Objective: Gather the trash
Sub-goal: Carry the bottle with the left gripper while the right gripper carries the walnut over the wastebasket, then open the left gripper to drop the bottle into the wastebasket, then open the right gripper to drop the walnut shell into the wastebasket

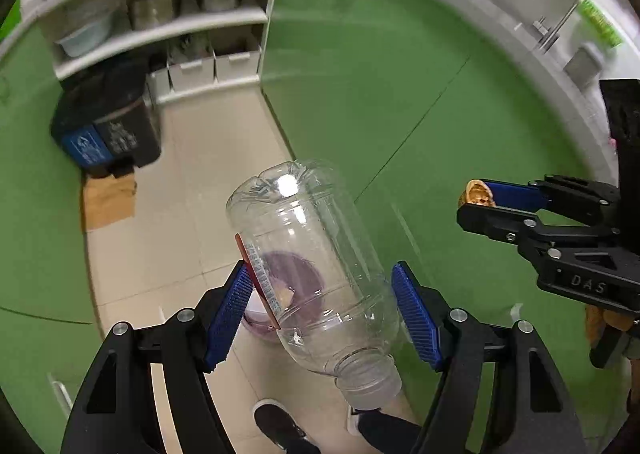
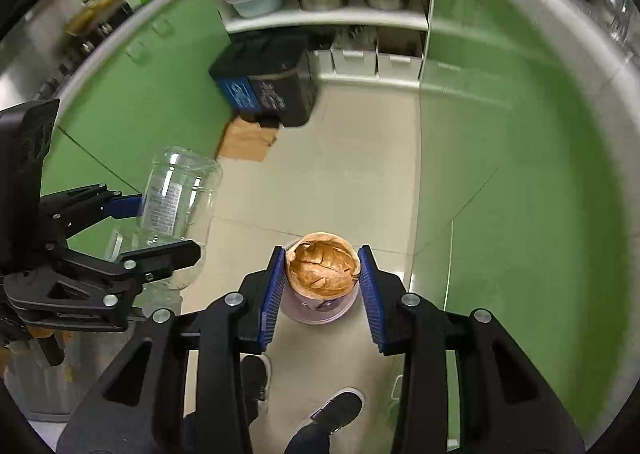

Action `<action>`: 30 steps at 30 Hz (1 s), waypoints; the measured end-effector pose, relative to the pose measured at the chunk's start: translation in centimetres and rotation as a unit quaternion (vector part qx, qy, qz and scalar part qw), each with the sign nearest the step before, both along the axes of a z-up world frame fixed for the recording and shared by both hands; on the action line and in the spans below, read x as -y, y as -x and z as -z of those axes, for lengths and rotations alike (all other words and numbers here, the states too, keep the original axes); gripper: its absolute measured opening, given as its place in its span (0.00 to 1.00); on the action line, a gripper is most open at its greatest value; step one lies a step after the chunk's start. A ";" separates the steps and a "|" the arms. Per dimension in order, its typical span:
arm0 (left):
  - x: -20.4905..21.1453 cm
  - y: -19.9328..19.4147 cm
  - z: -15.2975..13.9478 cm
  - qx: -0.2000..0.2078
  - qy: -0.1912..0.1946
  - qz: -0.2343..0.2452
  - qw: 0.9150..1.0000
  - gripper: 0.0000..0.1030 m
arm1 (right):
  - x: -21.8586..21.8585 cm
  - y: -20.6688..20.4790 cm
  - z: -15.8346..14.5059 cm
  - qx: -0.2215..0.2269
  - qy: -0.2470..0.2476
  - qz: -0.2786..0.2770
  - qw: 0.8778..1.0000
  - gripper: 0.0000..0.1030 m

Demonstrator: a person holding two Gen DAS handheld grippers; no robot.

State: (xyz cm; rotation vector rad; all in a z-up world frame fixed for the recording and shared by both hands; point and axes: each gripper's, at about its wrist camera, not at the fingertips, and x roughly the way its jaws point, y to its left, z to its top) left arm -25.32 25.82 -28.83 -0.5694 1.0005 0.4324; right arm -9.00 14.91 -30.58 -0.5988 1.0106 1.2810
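My left tongs [image 1: 322, 312] are clamped on a clear plastic bottle [image 1: 308, 254], neck toward me, base pointing out over the tiled floor [image 1: 192, 181]. My right tongs [image 2: 323, 284] are clamped on a brown crumpled paper cup [image 2: 322, 266]. Both bits of trash are in hand, so I judge this the carrying step; next I need a bin. The black-and-blue bin [image 2: 268, 85] sits by the shelves [image 2: 328, 19], well off. The right view shows the cup's crushed mouth, which the left view barely catches; both show a small purple pail [image 2: 320, 308] directly beneath.
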 end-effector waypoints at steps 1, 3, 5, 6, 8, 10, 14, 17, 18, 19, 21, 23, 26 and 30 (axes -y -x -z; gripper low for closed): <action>-0.4 -0.3 1.7 -0.002 0.005 0.000 1.000 0.67 | -0.3 -0.2 1.5 0.001 0.003 0.002 1.000 0.36; -0.7 -0.3 4.1 -0.004 0.009 0.002 1.000 0.67 | -0.6 -0.6 3.8 0.004 0.008 0.005 1.000 0.36; -1.0 -0.6 6.4 -0.008 0.011 0.002 1.000 0.68 | -0.8 -1.0 5.7 0.001 0.011 0.008 1.000 0.36; -1.2 -0.7 7.5 -0.012 0.014 0.001 1.000 0.70 | -0.7 -1.2 6.2 0.000 0.011 0.009 1.000 0.36; -1.3 -0.7 8.9 -0.018 0.019 -0.006 1.000 0.92 | -0.8 -1.5 7.4 -0.004 0.013 0.012 1.000 0.36; -1.5 -0.6 9.7 -0.016 0.020 -0.014 1.000 0.94 | -1.1 -1.6 8.3 -0.007 0.014 0.012 1.000 0.36; -1.9 0.1 10.4 -0.020 0.021 -0.026 0.999 0.94 | -1.4 -1.4 9.3 -0.012 0.016 0.007 1.000 0.36; -2.3 0.9 10.0 -0.017 0.018 -0.036 0.999 0.94 | -1.8 -0.9 9.6 -0.016 0.019 0.000 1.000 0.36; -2.4 1.1 9.7 -0.017 0.017 -0.039 0.999 0.94 | -1.9 -0.7 9.6 -0.017 0.020 -0.003 1.000 0.36; -2.6 1.4 9.5 -0.017 0.016 -0.043 0.999 0.94 | -2.2 -0.4 9.7 -0.018 0.021 -0.007 1.000 0.36; -3.0 2.3 9.0 -0.016 0.011 -0.051 0.998 0.94 | -2.8 0.2 9.8 -0.021 0.022 -0.015 0.999 0.36; -3.4 3.2 8.6 -0.016 0.009 -0.060 0.998 0.94 | -3.3 0.9 9.9 -0.023 0.022 -0.024 0.999 0.36; -4.0 4.4 8.2 -0.019 -0.002 -0.069 0.997 0.94 | -4.6 2.1 10.2 -0.026 0.024 -0.039 0.999 0.36; -4.9 6.2 7.8 -0.024 -0.019 -0.084 0.996 0.94 | -6.1 3.6 11.0 -0.032 0.027 -0.058 0.997 0.36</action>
